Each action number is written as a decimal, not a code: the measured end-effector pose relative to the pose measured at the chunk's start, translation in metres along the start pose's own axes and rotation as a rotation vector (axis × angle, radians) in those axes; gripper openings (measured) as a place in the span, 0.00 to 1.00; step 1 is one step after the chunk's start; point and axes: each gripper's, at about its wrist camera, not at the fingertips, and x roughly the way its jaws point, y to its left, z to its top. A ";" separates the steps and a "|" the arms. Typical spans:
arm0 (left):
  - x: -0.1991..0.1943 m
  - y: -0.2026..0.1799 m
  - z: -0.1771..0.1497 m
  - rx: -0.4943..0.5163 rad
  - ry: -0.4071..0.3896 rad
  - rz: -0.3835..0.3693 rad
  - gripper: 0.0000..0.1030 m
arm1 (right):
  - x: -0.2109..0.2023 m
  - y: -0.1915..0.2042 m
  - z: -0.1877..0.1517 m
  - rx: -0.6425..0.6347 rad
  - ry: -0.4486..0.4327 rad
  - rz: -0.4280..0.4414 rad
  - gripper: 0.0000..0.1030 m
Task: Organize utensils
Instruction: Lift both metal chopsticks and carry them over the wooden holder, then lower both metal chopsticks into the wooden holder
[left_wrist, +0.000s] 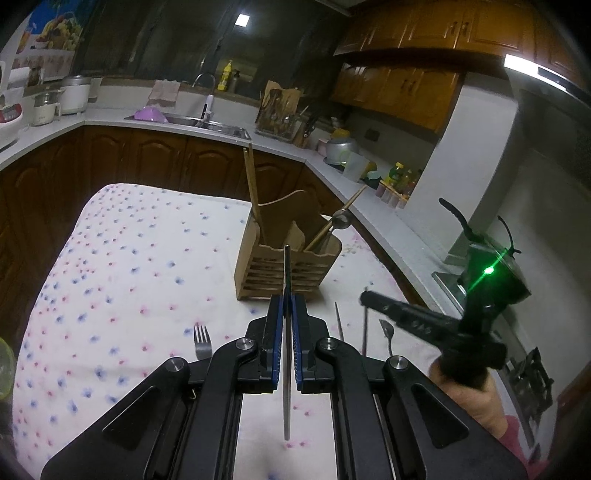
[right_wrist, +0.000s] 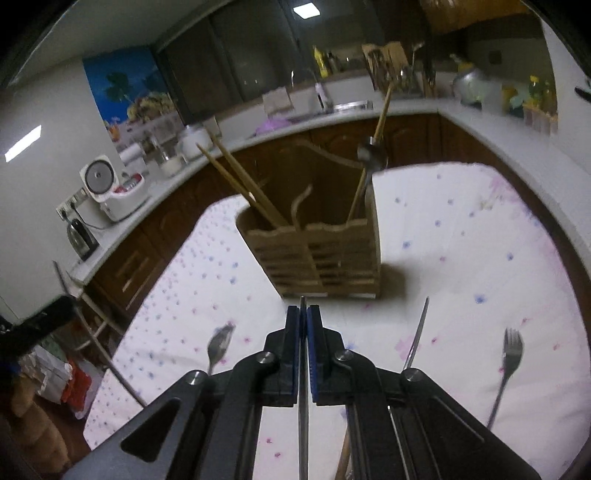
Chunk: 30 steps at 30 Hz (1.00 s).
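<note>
A wooden utensil holder stands on the flowered tablecloth; it holds wooden chopsticks and a ladle. My left gripper is shut on a thin metal utensil that points at the holder's front. My right gripper is shut on a thin metal utensil, just short of the holder. The right gripper also shows in the left wrist view. A fork, a spoon, a second fork and a metal rod lie on the cloth.
Kitchen counters with a sink, rice cookers and bottles wrap around the table. A chair stands at the table's left edge in the right wrist view. A green-lit device sits atop the right gripper.
</note>
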 end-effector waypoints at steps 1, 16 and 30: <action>-0.001 -0.001 0.000 0.001 -0.002 -0.001 0.04 | -0.004 0.001 0.002 -0.001 -0.013 0.000 0.04; -0.003 -0.011 0.006 0.019 -0.021 -0.002 0.04 | -0.049 0.004 0.026 0.004 -0.164 0.013 0.04; 0.012 -0.018 0.060 0.058 -0.122 0.007 0.04 | -0.056 0.001 0.082 0.036 -0.396 -0.028 0.04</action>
